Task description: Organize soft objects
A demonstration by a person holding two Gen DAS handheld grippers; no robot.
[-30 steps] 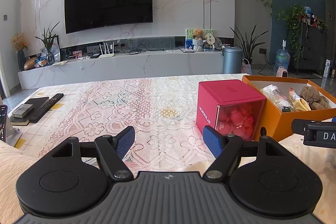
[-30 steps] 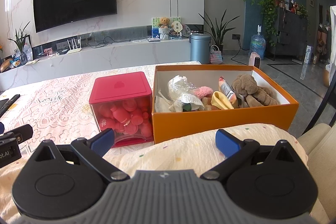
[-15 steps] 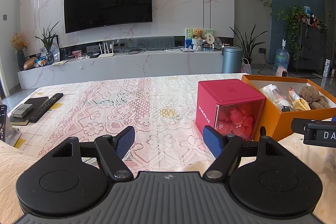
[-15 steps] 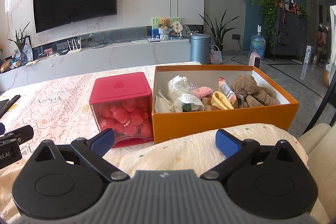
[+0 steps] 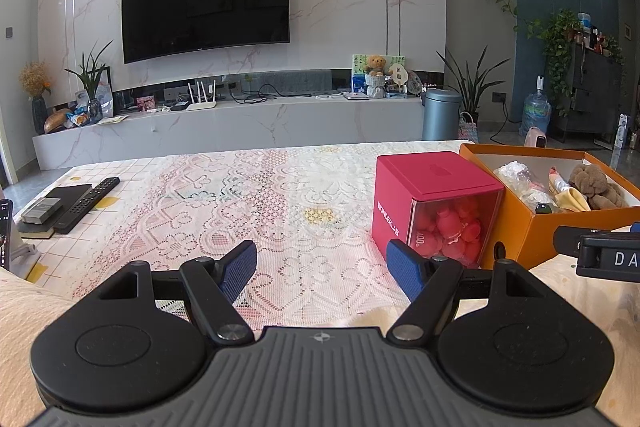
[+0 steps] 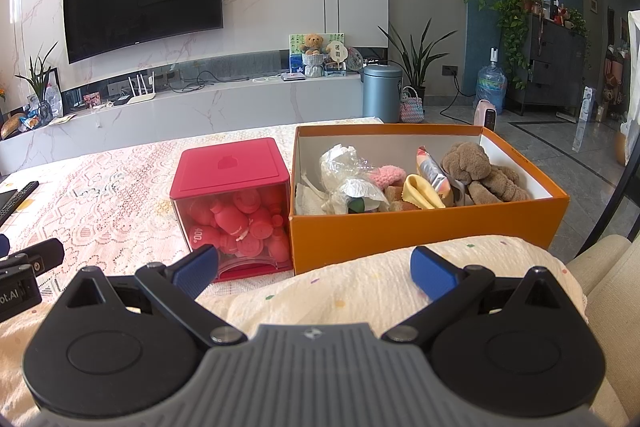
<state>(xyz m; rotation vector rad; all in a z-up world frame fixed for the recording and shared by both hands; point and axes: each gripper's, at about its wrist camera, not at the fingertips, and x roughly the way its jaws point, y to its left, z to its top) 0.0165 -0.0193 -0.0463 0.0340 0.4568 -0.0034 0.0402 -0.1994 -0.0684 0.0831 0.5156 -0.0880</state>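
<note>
On top of the cream cushion point(image 6: 360, 291) we are resting both tools, the left gripper point(image 5: 322, 269) and the right gripper point(image 6: 314, 267) each gaping wide and gripping nothing. At twelve o'clock from the right gripper the orange box point(image 6: 420, 227) is sitting, already holding the soft things: a brown plush toy point(image 6: 476, 171) at its two o'clock end, a pink knitted piece point(image 6: 386, 175), a yellow cloth point(image 6: 422, 191), a foil packet point(image 6: 432, 173) and crinkled plastic bags point(image 6: 344, 171). Touching it at ten o'clock, the lidded red cube point(image 6: 232, 167) is showing red bottle-shaped pieces through its clear front. This scene is fitting either sorting to come or sorting finished, so we are judging that any reach should be coming down from above, clear of the box wall
</note>
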